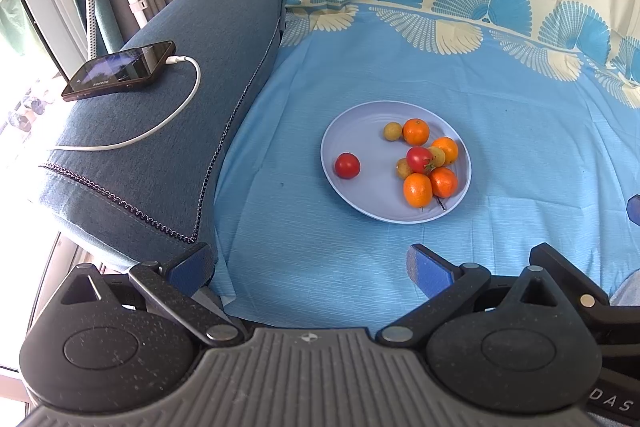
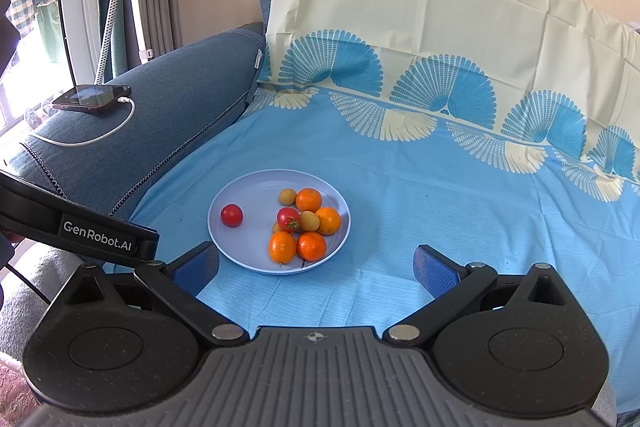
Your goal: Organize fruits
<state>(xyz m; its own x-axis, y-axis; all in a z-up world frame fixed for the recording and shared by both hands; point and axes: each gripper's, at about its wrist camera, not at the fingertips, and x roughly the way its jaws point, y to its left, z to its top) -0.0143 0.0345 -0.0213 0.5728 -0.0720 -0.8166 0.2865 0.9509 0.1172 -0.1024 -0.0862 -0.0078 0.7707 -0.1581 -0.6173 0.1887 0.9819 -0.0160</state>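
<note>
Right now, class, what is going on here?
A person holds two grippers over a blue sheet. The left gripper and right gripper are both open and empty. The plate holds oranges, small yellowish fruits and two tomatoes, one tomato apart from the cluster. Nothing is gripped yet.

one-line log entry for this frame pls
left claw open, empty | right claw open, empty | plate on blue sheet: oranges, tomatoes, longans

The left gripper [image 1: 310,269] is held at the bottom of the left wrist view, its blue-padded fingers [image 1: 430,269] spread wide with nothing between them. The right gripper [image 2: 318,269] is likewise held low in the right wrist view, jaws wide apart, nothing gripped.
</note>
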